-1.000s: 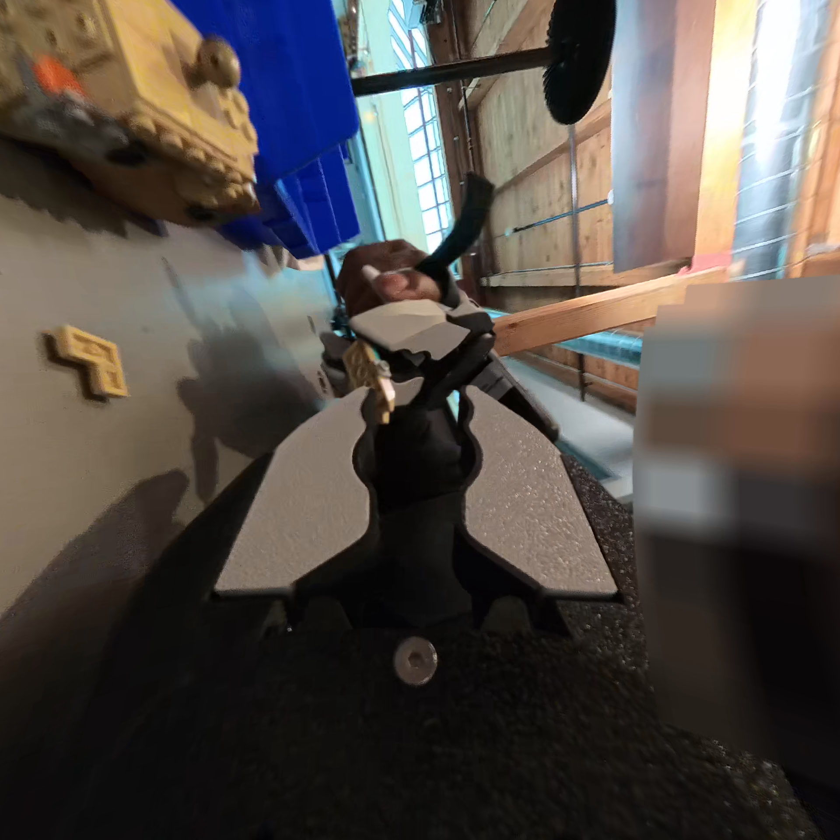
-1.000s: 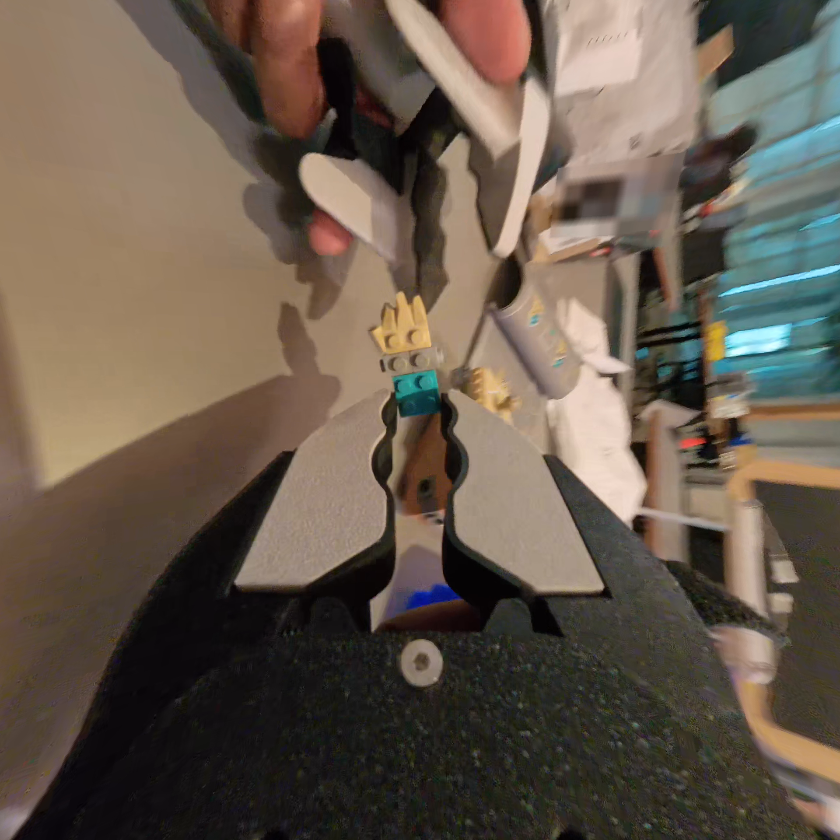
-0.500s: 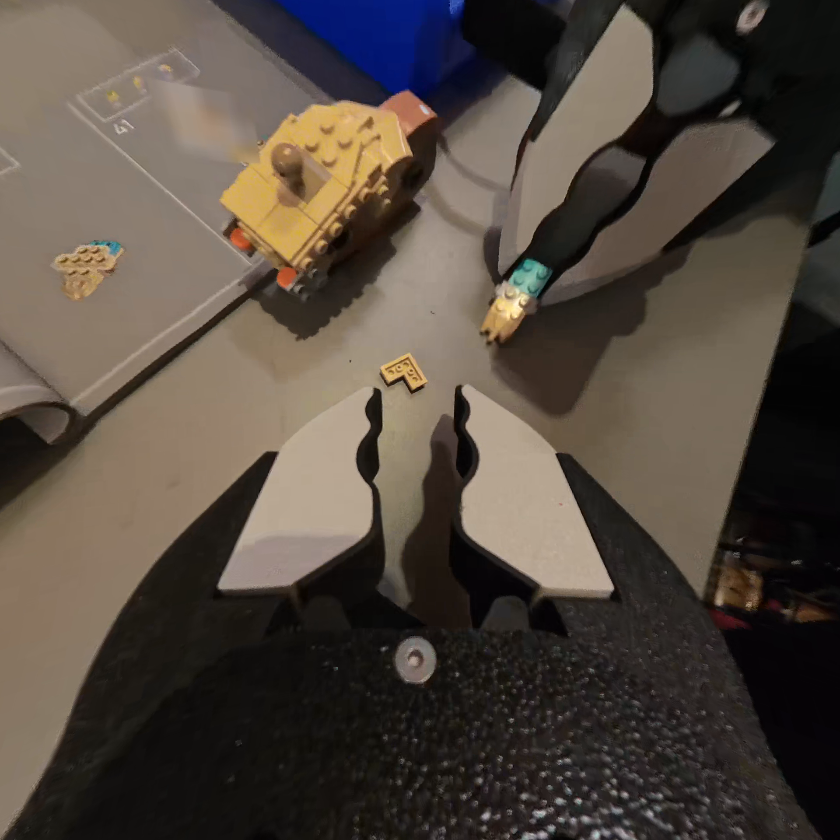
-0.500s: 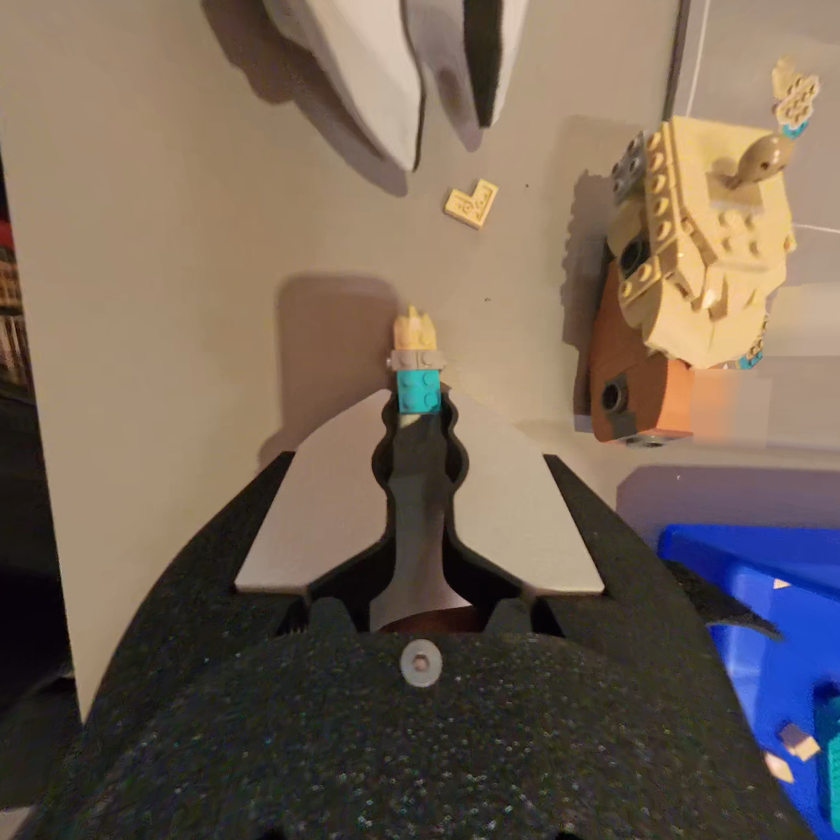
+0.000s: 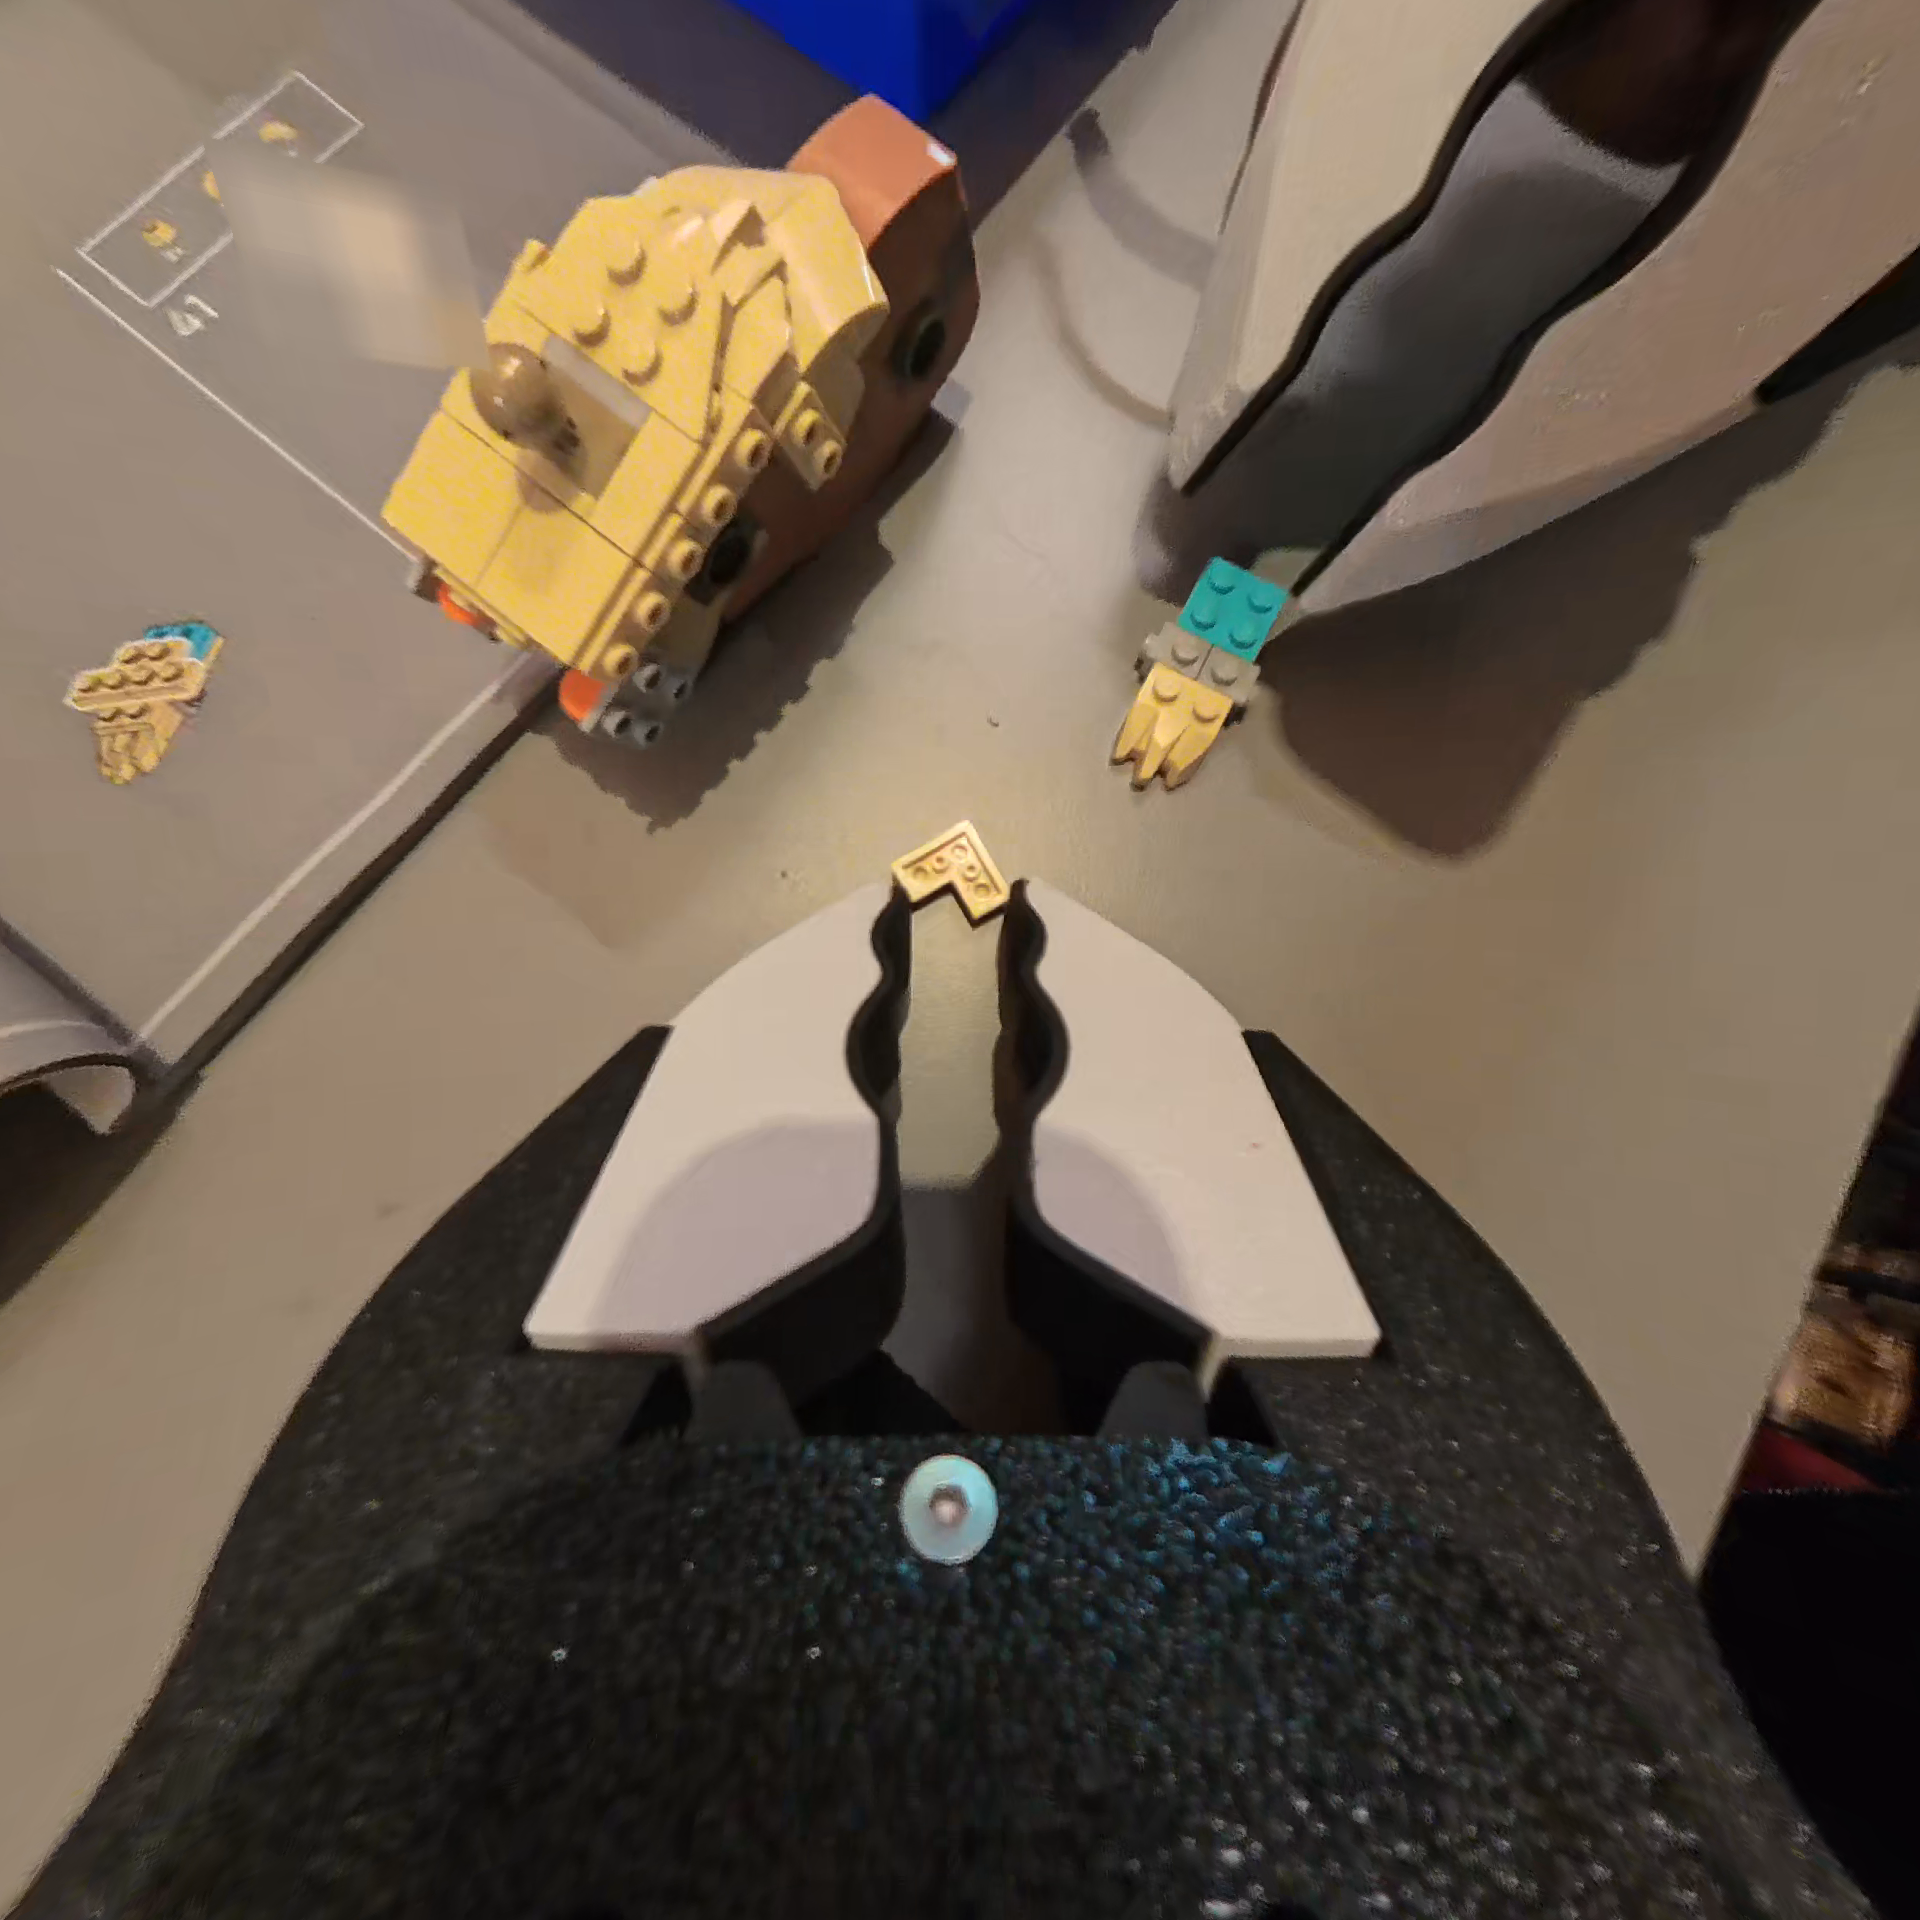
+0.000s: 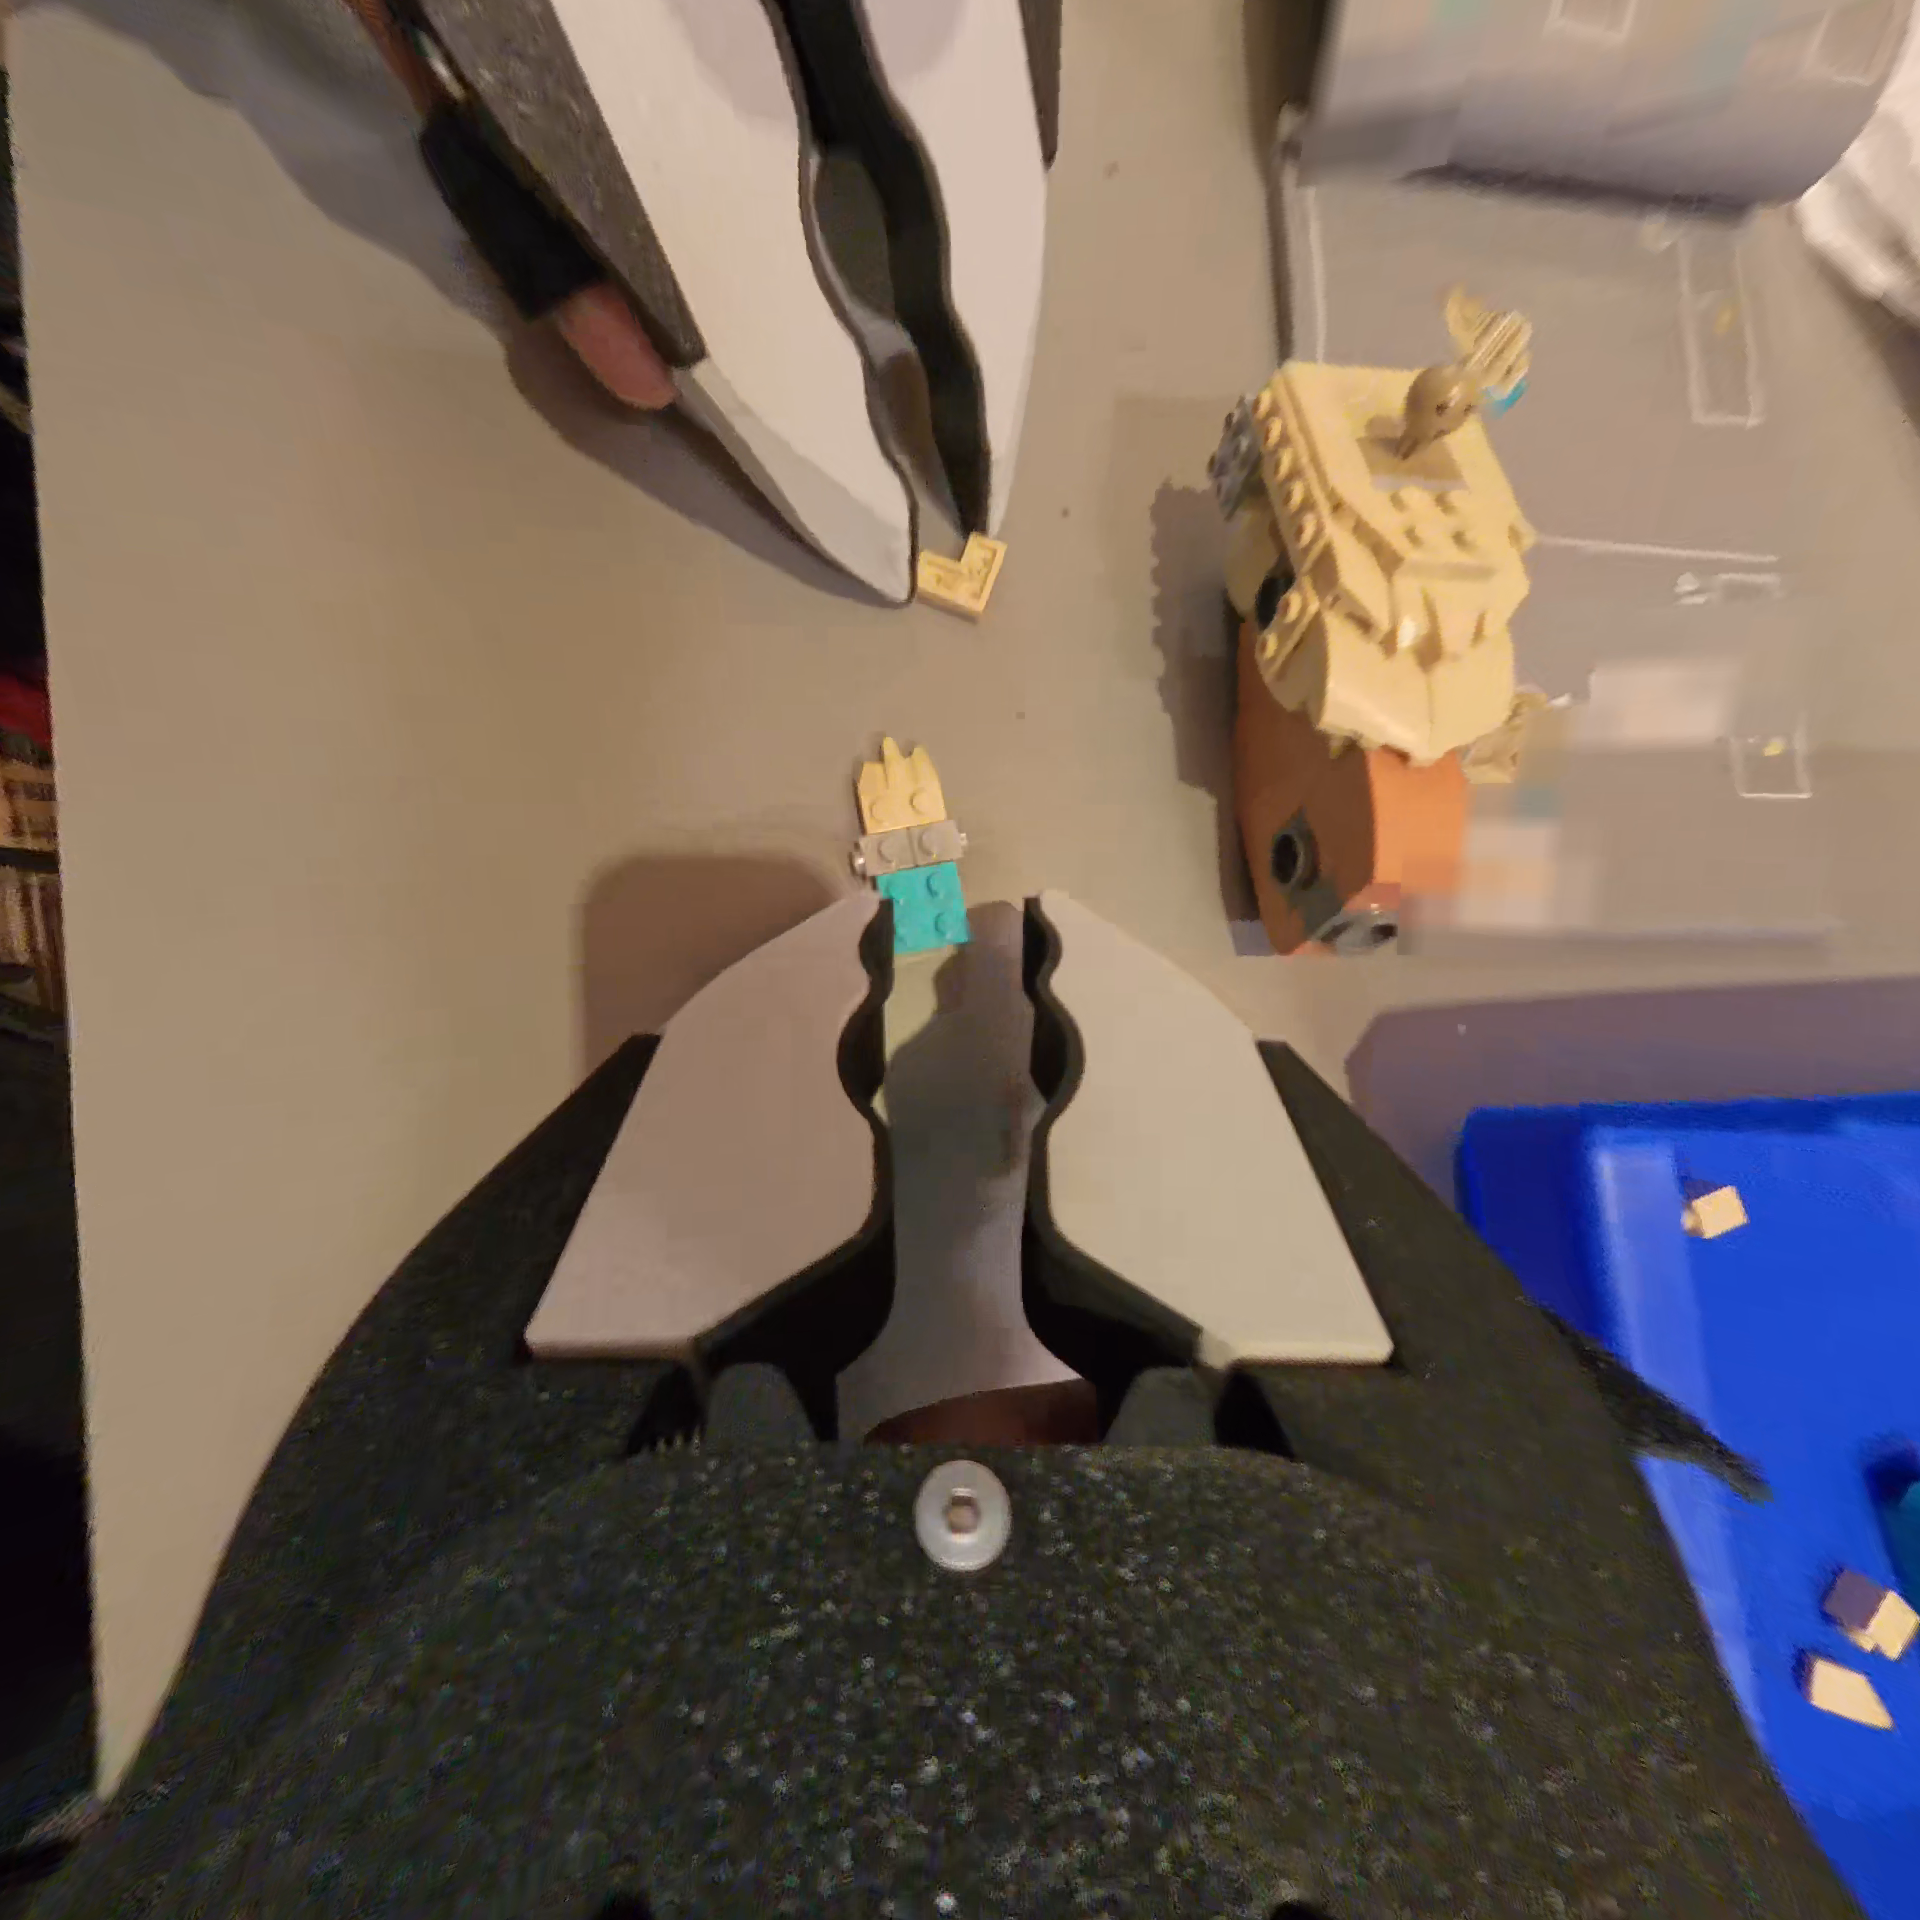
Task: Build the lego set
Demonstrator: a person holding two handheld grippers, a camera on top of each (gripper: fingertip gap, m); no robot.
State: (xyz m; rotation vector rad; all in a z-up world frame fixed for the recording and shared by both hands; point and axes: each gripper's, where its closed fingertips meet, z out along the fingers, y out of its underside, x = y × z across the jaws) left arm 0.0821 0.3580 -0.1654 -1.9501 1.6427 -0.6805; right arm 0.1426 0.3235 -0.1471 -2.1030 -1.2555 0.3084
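A tan L-shaped plate (image 5: 951, 871) lies flat on the grey table. My left gripper (image 5: 958, 899) is open by a narrow gap, with one tip on either side of the plate. The plate (image 6: 961, 577) and the left gripper (image 6: 948, 556) also show in the right wrist view. A small assembly of a teal brick, a grey plate and a tan claw piece (image 6: 914, 842) lies on the table. My right gripper (image 6: 956, 914) stands open around its teal end, which is against the left finger only. The assembly (image 5: 1205, 665) and the right gripper (image 5: 1247, 540) show in the left wrist view.
A tan and brown lego model (image 5: 644, 416) (image 6: 1382, 613) stands at the edge of an open instruction booklet (image 5: 208, 468). A blue bin (image 6: 1662, 1299) holds loose pieces beside my right gripper. The table edge (image 6: 62, 935) runs down the left of the right wrist view. Across from one pair of fingers to the other is roughly 8 cm.
My left gripper swung down to the table, moved up to the L-shaped plate and narrowed around it. My right gripper lowered the small assembly onto the table and opened off it.
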